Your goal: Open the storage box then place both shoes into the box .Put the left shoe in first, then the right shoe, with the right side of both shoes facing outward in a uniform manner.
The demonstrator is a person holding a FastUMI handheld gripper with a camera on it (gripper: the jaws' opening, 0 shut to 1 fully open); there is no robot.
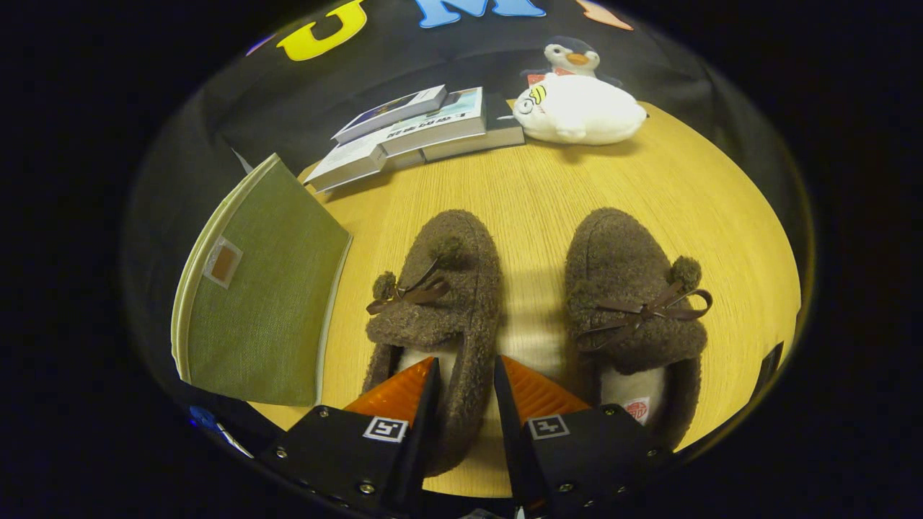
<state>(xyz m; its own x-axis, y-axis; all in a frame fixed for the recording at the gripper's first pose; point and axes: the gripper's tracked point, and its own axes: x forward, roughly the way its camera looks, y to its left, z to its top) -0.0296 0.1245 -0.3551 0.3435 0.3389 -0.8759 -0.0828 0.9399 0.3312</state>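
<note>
Gripper (465,371) fingers clamp the right side wall of the left brown fuzzy slipper (440,303); the right slipper (634,303) lies alongside on the tabletop (533,187), green storage box (259,303) to their left.

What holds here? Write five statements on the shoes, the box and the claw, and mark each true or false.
1. Both shoes are inside the green box. False: both stand on the table, to the side of it.
2. The claw has the side wall of the shoe beside the box between its fingers. True: they appear to pinch it.
3. The other shoe lies on its side. False: it stands upright, toe pointing away.
4. The books lie between the shoes. False: they lie beyond them.
5. A white plush lies next to the books. True.
</note>
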